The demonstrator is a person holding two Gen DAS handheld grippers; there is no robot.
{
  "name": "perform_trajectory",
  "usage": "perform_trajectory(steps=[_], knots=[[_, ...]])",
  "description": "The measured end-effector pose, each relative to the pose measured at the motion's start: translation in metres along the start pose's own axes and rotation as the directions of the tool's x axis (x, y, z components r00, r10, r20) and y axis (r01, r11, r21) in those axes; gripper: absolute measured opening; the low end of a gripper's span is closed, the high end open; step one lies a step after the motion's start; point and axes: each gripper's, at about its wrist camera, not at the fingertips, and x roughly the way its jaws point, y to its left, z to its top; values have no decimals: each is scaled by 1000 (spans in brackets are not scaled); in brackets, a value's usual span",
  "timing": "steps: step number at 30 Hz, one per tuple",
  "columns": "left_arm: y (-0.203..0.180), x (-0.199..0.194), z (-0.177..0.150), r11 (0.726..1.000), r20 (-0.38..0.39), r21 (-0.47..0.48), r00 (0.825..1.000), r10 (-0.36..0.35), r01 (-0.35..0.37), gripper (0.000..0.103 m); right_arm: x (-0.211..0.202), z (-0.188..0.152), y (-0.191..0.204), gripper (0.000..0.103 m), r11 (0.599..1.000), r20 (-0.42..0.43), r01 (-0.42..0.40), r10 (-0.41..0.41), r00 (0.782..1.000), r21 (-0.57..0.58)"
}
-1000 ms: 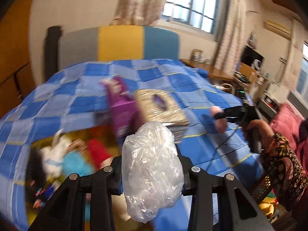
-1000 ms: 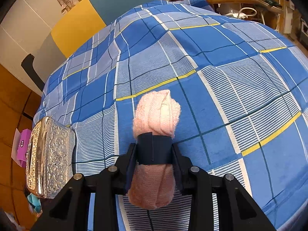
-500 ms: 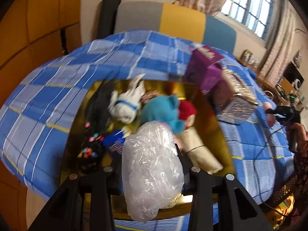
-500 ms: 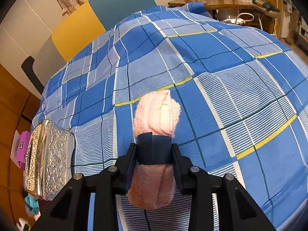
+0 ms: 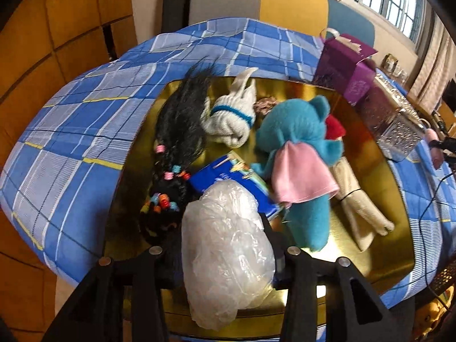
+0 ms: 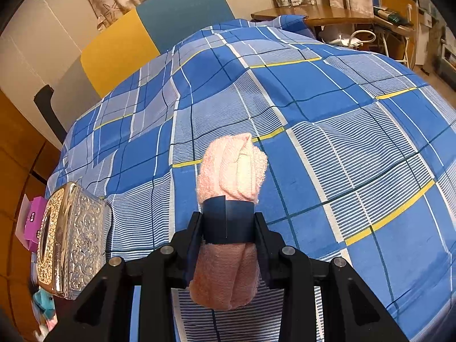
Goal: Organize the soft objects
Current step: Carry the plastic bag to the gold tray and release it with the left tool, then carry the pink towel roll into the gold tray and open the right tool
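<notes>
A bed [image 6: 356, 154] covered in a blue plaid sheet carries everything here. A gold tray [image 5: 367, 171] is set at its left edge, and it's packed: a teal plush bear [image 5: 296, 134] with a pink cloth [image 5: 302, 171] draped over it, a black wig [image 5: 182, 119] dotted with coloured clips, a white sock [image 5: 230, 119] with a teal band, a beige rolled cloth [image 5: 359, 202] and a blue box [image 5: 228, 176], print too small to be read. Just past the tray's far corner a purple box [image 5: 347, 68] and a silver embossed tissue box [image 6: 71, 236] are stood; the purple label can't be made out.

A crumpled clear plastic bag [image 5: 228, 253] is sat between the left gripper [image 5: 225, 253] fingers, long axis running along them, over the tray's near edge. Its jaws have just been opening, and whether the bag is still pinched can't be told.

The rolled pink towel [image 6: 230, 176], wrapped in a dark blue band [image 6: 228, 219], is pinched by the right gripper [image 6: 228, 228] at that band, pointing away along the fingers, above the sheet mid-bed.
</notes>
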Motion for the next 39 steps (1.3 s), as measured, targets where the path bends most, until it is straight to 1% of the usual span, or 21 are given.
perform_trajectory(steps=[1, 3, 4, 5, 8, 12, 15, 18, 21, 23, 26, 28, 31, 34, 37, 39], knots=[[0, -2, -1, 1000, 5, 1, 1000, 12, -12, 47, 0, 0, 0, 35, 1000, 1, 1, -1, 1000, 2], [0, -5, -2, 1000, 19, 7, 1000, 16, -17, 54, 0, 0, -1, 35, 1000, 3, 5, -5, 1000, 4], [0, -7, -2, 1000, 28, 11, 1000, 11, -12, 63, -1, 1, -2, 35, 1000, 4, 5, -5, 1000, 5], [-1, -9, -2, 1000, 35, 13, 999, 9, -9, 69, -1, 1, -2, 35, 1000, 5, 6, -6, 1000, 7], [1, -18, -1, 1000, 66, 4, 998, 7, -8, 69, -2, 1, -2, 35, 1000, 14, 13, -13, 1000, 5], [9, -32, 4, 999, 116, -46, 993, 12, -6, 69, -9, 2, 1, 35, 1000, 52, 18, -17, 999, -10], [22, -49, 9, 994, 164, -112, 986, 4, 14, 69, -19, 3, 4, 35, 999, 112, 29, -26, 993, -26], [30, -63, 9, 989, 225, -145, 974, -1, 35, 69, -26, 1, 2, 35, 1000, 141, 20, -18, 990, -9], [34, -65, 10, 988, 226, -141, 974, -24, 57, 69, -34, -2, 5, 35, 1000, 150, 6, -6, 989, 2], [33, -63, 10, 991, 215, -126, 976, -23, 51, 69, -44, -7, 11, 35, 1000, 158, -15, 16, 987, -5], [30, -61, 6, 992, 219, -108, 975, -38, 63, 69, -64, -19, 30, 35, 997, 166, -46, 55, 985, -61], [29, -59, 4, 991, 224, -100, 972, -63, 88, 69, -77, -26, 46, 35, 992, 167, -61, 78, 983, -106], [27, -54, 2, 988, 202, -106, 976, -85, 108, 69, -100, -38, 77, 35, 975, 177, -93, 130, 976, -200], [26, -50, 0, 987, 186, -107, 978, -97, 119, 69, -123, -57, 112, 35, 944, 169, -147, 203, 964, -295], [28, -51, -2, 987, 184, -108, 978, -95, 116, 69, -138, -82, 149, 35, 899, 128, -208, 276, 953, -385], [30, -53, -2, 988, 184, -110, 979, -86, 108, 69, -142, -101, 176, 35, 857, 84, -249, 318, 944, -451]])
